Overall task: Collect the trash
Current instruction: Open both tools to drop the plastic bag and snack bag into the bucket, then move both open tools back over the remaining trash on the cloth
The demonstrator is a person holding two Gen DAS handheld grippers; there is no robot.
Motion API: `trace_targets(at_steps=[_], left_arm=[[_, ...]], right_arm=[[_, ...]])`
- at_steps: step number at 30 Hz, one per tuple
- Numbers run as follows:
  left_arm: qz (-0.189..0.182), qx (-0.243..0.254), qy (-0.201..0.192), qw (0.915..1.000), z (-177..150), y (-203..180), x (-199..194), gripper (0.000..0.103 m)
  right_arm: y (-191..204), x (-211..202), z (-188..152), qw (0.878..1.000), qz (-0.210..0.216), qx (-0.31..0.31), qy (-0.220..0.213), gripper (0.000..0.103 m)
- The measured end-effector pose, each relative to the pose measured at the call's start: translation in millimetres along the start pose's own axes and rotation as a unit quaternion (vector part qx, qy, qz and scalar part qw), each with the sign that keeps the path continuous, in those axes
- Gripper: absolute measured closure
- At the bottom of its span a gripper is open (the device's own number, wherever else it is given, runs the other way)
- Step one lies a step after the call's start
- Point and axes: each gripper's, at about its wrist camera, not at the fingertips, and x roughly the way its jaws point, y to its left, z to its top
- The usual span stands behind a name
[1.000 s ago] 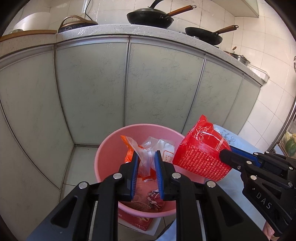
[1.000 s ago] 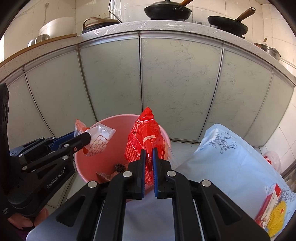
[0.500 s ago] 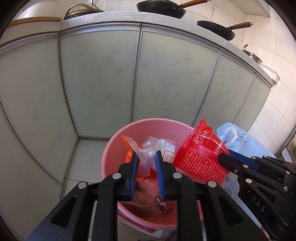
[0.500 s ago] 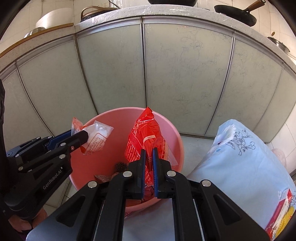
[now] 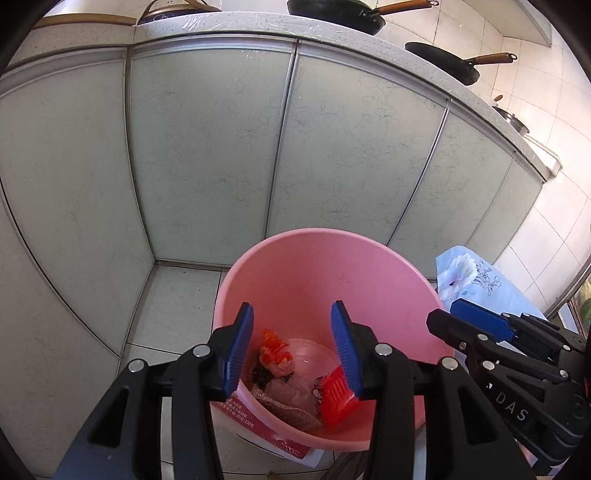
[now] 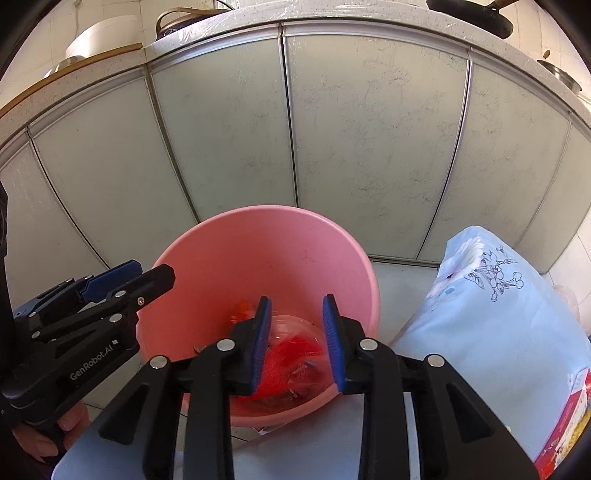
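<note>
Pale cabinet doors (image 5: 207,155), black wok (image 5: 332,14), floral cloth (image 6: 495,306)

"GenRobot.AI" in pale letters on the black body of the left gripper (image 6: 146,282), read in the right wrist view. "DAS" in pale letters on the body of the right gripper (image 5: 452,319), left wrist view. Red leaflet (image 5: 273,434) under the pink tub (image 5: 295,258): white print, too small to read.
</note>
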Motion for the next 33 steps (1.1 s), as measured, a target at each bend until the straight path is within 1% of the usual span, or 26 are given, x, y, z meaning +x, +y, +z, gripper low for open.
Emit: trace_targets(at_steps=[12,22,33], left_arm=[[-0.005,0.018,-0.005,0.9998,-4.4,-7.8,-19.2,0.059],[-0.01,0.031,-0.015,0.9994,-5.3,-17.8,-37.8,0.059],[-0.018,0.055,-0.022,0.9981,-8.7,-36.5,-53.1,0.059]], right_arm=[[-0.3,-30.3,-10.0,0.999,-0.028,0.008,-0.017,0.074],[0.7,-63.0,-17.9,0.997,-0.061,0.016,-0.04,0.074],[-2.9,-83.2,-27.2,0.995,-0.078,0.017,-0.055,0.074]])
